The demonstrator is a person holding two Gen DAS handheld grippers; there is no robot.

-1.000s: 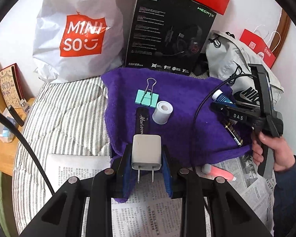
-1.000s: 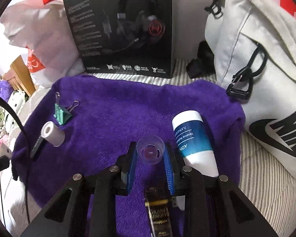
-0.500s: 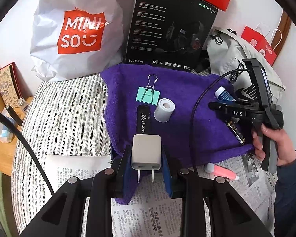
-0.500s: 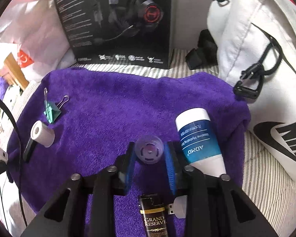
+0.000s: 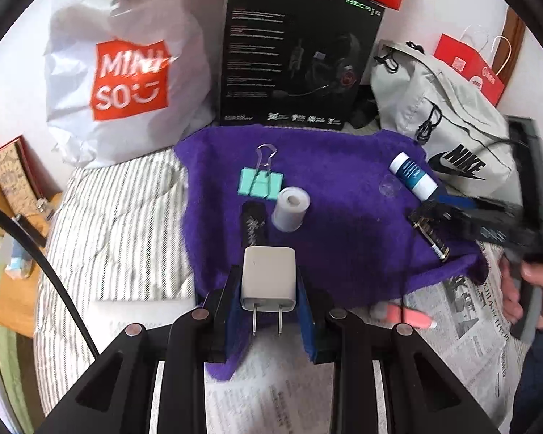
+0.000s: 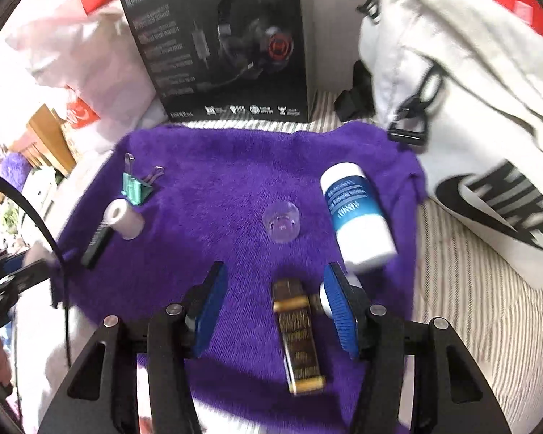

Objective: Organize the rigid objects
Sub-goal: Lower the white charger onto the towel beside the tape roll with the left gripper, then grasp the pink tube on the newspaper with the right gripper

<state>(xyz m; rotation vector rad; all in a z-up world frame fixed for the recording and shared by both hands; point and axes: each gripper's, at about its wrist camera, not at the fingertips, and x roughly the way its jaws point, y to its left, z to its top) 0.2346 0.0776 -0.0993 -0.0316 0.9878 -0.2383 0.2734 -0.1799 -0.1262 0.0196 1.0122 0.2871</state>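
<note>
Left wrist view: the left tongs (image 5: pixel 268 289) clamp a white charger (image 5: pixel 269 277), prongs facing the camera, over the purple towel's (image 5: pixel 344 238) near edge, while the right tongs (image 6: pixel 277 303) gape empty behind a clear cap (image 6: pixel 281 222) grouped beside the tube (image 6: pixel 354 217).

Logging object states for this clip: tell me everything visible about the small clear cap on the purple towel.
The small clear plastic cap looks round and dome-like, with a pinkish spot at its centre. It rests alone on the purple fuzzy towel, left of the blue-and-white tube, ahead of the open right claw, touching neither.
</note>
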